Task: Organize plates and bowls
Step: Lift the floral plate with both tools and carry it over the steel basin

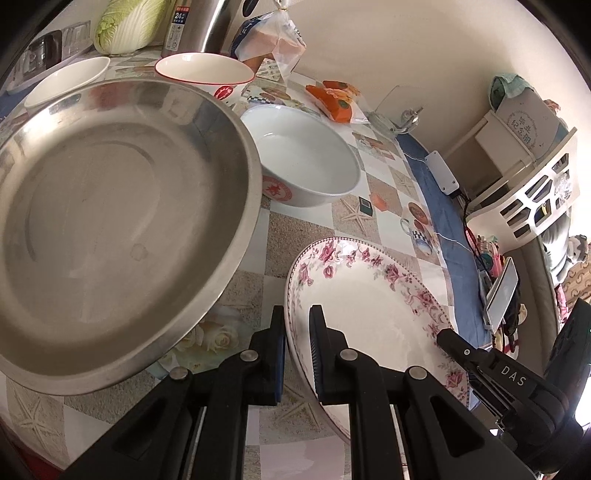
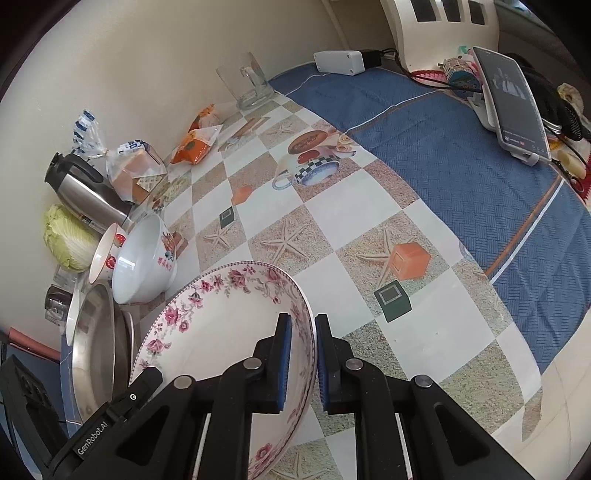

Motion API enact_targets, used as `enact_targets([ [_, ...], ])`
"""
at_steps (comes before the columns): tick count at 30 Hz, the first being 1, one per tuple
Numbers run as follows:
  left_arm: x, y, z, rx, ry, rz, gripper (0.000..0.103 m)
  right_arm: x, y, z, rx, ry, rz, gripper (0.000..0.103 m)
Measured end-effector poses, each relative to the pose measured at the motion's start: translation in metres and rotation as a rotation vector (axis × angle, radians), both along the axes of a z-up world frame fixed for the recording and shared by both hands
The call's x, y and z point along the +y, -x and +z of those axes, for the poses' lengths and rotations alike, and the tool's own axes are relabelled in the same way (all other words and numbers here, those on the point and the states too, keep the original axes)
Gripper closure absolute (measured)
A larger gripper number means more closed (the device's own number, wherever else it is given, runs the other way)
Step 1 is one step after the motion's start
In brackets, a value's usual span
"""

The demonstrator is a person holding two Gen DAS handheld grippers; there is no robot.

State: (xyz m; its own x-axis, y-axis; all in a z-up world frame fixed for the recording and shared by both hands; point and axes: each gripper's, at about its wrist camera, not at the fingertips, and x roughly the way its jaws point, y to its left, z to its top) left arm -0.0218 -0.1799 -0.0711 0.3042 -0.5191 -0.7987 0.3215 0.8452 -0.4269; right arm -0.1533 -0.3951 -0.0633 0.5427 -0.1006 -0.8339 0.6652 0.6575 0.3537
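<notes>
- Left wrist view: the left gripper (image 1: 297,321) is straddling the near rim of the floral plate (image 1: 369,295), one finger outside the rim and one over the inner face, pinching it.
- Right wrist view: the right gripper (image 2: 303,332) is clamping the opposite rim of the same floral plate (image 2: 221,317) between its blue pads (image 2: 285,354); the plate is tilting above the checkered tablecloth (image 2: 332,236).
- The stainless steel basin (image 1: 110,221) is lying just left of the floral plate, its rim overlapping the white bowl with a red emblem (image 1: 306,162) in the left view.
- Beyond the basin, a red-rimmed bowl (image 1: 203,68) and a shallow white dish (image 1: 66,79) are sitting side by side on the table.
- Farther back, a cabbage (image 1: 125,26), a steel thermos (image 1: 199,26), a bagged loaf of bread (image 1: 269,37) and an orange snack packet (image 1: 336,99) are resting along the wall.
- At the far right, a phone on a stand (image 2: 513,99) is standing on the blue cloth (image 2: 461,155).
</notes>
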Motion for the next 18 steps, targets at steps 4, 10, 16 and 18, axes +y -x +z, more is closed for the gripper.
enact_targets([
  [4, -0.003, 0.003, 0.009, -0.037, 0.000, -0.016, 0.090, 0.001, 0.003, 0.008, -0.026, 0.021, -0.005, 0.089],
  [10, -0.005, 0.008, 0.024, -0.103, 0.000, -0.038, 0.090, 0.002, 0.009, 0.020, -0.066, 0.043, -0.013, 0.089],
  [16, -0.001, 0.009, 0.032, -0.123, 0.005, -0.039, 0.090, 0.006, 0.011, 0.028, -0.092, 0.063, -0.012, 0.089],
  [18, 0.002, 0.007, 0.033, -0.118, 0.010, -0.031, 0.090, 0.009, 0.011, 0.030, -0.097, 0.067, -0.010, 0.089],
])
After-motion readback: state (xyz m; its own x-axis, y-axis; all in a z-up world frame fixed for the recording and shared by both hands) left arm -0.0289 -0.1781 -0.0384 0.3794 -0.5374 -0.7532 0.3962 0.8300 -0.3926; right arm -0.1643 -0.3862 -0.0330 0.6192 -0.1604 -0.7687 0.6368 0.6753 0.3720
